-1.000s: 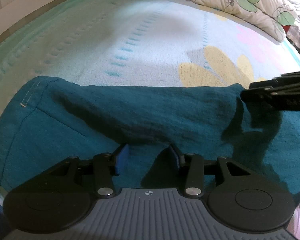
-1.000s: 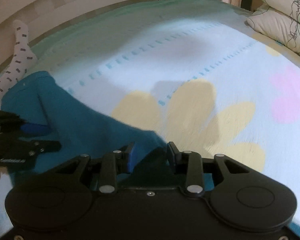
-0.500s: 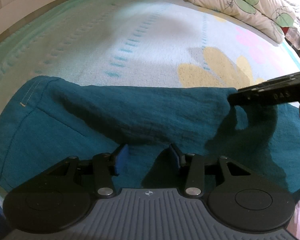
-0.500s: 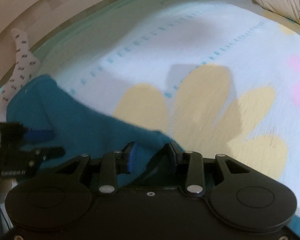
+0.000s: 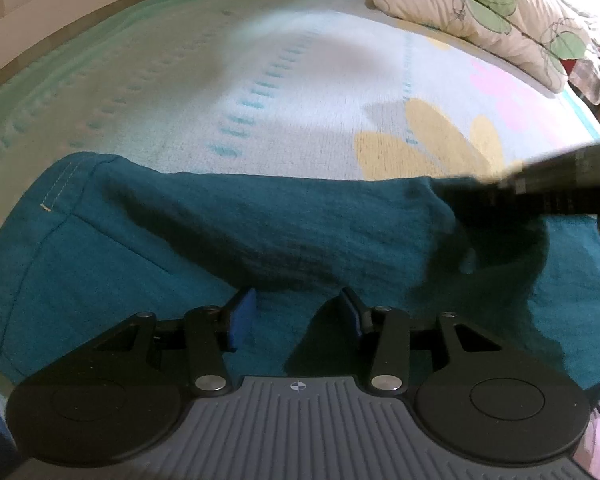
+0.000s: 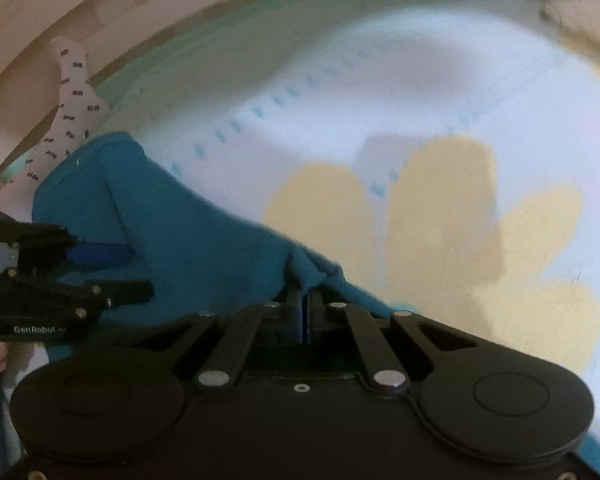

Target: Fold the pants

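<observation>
Pants [image 5: 228,232]: deep teal, with pale stitching at the hem.
Bedspread [image 5: 292,80]: pale white-blue with mint green at the far edge, rows of small turquoise dashes, big yellow and pink flower petals.
Pillow [image 5: 480,4]: cream, printed with green leaves on thin dark lines.
Sock [image 6: 70,96]: white with small dark marks.
Fingers [image 5: 242,314]: black with blue pads.

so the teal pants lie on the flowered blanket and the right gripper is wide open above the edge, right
Not quite. The teal pants do lie on the flowered blanket, but the right gripper is not wide open: the right wrist view shows it shut on a pinched fold of the pants' edge.
</observation>
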### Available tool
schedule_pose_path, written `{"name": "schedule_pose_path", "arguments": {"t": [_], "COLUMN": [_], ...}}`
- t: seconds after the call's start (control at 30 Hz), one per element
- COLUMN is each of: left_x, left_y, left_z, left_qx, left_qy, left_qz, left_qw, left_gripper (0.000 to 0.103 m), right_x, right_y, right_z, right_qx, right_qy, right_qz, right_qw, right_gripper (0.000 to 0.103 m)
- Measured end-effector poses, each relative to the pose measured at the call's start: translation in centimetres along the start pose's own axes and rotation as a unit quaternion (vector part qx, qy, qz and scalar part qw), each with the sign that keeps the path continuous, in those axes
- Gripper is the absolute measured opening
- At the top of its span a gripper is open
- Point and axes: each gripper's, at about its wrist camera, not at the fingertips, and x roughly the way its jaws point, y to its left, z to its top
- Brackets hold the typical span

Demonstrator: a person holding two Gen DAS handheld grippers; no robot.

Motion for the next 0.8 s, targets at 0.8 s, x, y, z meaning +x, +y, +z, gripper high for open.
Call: {"name": "schedule_pose_path", "arguments": {"t": [0.8], "left_x": [-2.4], "left_y": [-4.7], "left_z": [-0.7], "left_qx": [0.051], "left_qy": [0.018], "left_qz": [-0.015], "left_qw": [0.9984], "left_gripper": [0.045], "right_x": [-9.4], "right_y": [0.2], "right_z": [-9.4], "right_qx": [0.109], "right_qy": [0.068], "right_qz": [-0.06], "right_qw": [0.99], "right_gripper": [0.039]}}
